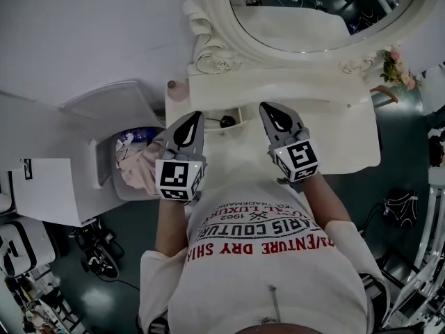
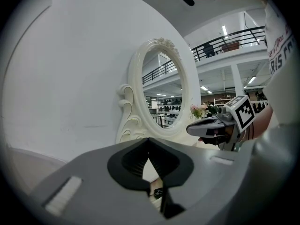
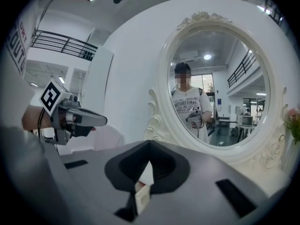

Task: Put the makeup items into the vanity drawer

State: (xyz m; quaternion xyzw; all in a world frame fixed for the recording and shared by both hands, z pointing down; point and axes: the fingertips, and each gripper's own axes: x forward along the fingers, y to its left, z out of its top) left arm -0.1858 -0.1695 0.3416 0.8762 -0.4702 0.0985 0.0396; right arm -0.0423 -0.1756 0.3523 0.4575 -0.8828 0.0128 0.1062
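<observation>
I stand before a white vanity with both grippers held side by side over its top. The left gripper is shut and empty; its tips meet in the left gripper view. My right gripper is shut as well, with nothing between its fingers. Between the two tips, what looks like a small open drawer under the mirror shelf holds a small black item. That item also shows through the gap below the left jaws. A small round pinkish thing sits at the vanity's back left corner.
An oval mirror in an ornate white frame rises behind the vanity, with pink flowers at its right. A white lidded bin holding pink cloth stands to the left of the vanity. Dark floor lies around, with bags and cables.
</observation>
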